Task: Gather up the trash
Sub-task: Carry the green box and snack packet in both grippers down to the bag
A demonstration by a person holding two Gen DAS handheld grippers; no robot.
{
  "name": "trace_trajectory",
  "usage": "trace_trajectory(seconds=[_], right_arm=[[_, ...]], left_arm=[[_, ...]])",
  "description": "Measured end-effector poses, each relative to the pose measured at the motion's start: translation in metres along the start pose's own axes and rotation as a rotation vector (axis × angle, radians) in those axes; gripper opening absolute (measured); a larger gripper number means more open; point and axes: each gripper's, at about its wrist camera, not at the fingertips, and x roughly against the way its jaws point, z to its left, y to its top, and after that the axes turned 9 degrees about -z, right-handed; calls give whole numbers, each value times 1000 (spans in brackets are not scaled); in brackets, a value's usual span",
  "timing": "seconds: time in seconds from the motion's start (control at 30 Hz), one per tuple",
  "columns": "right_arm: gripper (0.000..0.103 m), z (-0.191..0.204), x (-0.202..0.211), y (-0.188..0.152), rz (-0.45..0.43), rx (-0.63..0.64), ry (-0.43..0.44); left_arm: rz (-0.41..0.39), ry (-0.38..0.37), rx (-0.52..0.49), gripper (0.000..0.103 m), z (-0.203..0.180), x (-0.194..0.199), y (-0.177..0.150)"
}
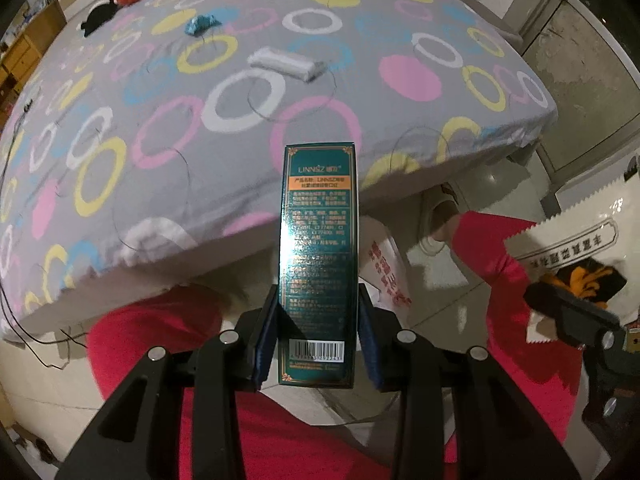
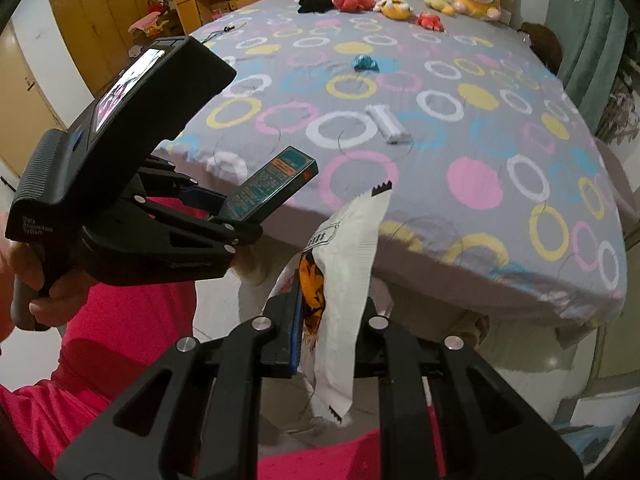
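Observation:
A dark green carton [image 1: 320, 240] stands upright between the blue pads of my left gripper [image 1: 318, 320], which is shut on its lower part. The right wrist view shows the same carton [image 2: 272, 188] in the left gripper [image 2: 224, 210], off the bed's near edge. My right gripper [image 2: 332, 336] is shut on a white snack wrapper [image 2: 348, 264] with an orange and black print. That wrapper [image 1: 576, 240] also shows at the right in the left wrist view. On the bed lie a white packet [image 2: 388, 124] and a crumpled blue wrapper [image 2: 365, 63].
The bed [image 2: 480, 184] has a grey sheet with coloured rings. Plush toys [image 2: 396, 6] line its far end. Wooden cabinets [image 2: 104, 12] stand at the back left. Red clothing [image 1: 304, 436] of a person and a white bag with red print [image 1: 388, 272] lie below the grippers.

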Motion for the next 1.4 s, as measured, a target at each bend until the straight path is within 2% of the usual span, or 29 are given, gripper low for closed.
trace_trajectory(seconds=[0.57,1.4], right_arm=[[15,-8,-49,-38,71,-77,-6],[15,-38,-135,-76,219,-240,1]], left_arm=[[116,-79,94,36,-1,-58,-24],[322,-118,205,36,10,-153,-45]])
